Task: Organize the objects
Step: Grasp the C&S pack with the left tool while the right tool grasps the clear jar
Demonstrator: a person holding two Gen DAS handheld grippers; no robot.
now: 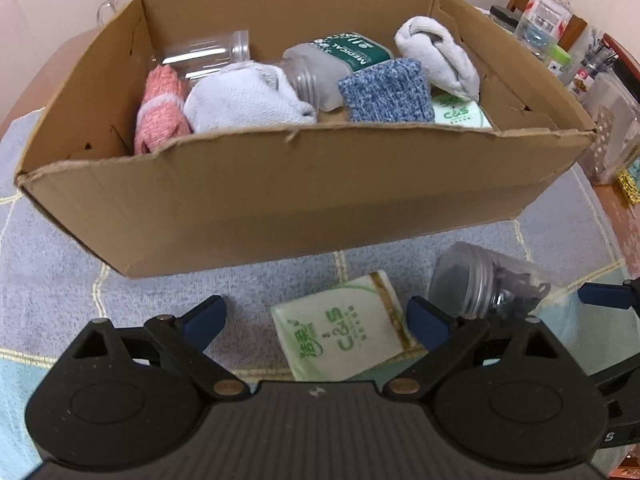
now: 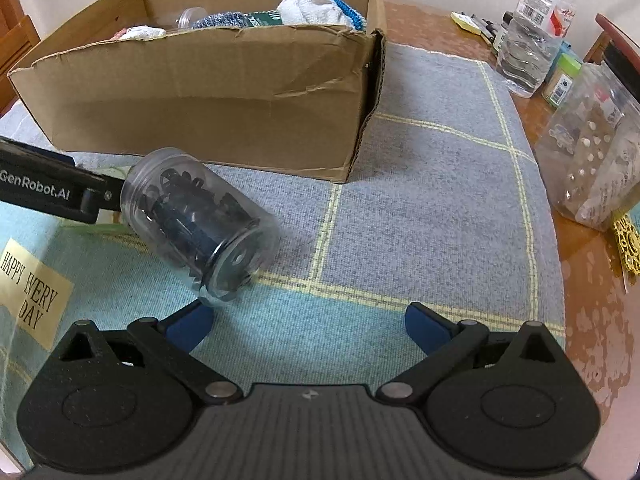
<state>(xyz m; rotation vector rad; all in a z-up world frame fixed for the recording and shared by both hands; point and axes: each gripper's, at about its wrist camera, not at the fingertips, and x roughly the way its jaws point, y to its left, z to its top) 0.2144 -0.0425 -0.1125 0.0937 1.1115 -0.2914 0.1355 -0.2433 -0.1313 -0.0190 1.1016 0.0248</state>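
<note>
A green C&S tissue pack point(image 1: 340, 326) lies flat on the blue-grey checked mat point(image 2: 420, 184), just in front of the open cardboard box point(image 1: 280, 200). The left gripper point(image 1: 316, 320) hovers over the pack, its blue-tipped jaws spread wide to either side and not touching it. Beside the pack, a clear plastic jar of dark small parts point(image 2: 200, 224) lies on its side on the mat. The right gripper point(image 2: 308, 328) hangs near the jar's lid end, jaws likewise spread and holding nothing. Inside the box sit a pink rolled cloth point(image 1: 158, 110), two white rolled cloths, a blue knitted cloth point(image 1: 386, 90), an empty clear jar point(image 1: 208, 54), a green-labelled bottle point(image 1: 332, 68) and a second tissue pack point(image 1: 460, 114). A water bottle point(image 2: 532, 36) and a clear container point(image 2: 592, 152) stand on the wooden table point(image 2: 592, 320) off the mat.
</note>
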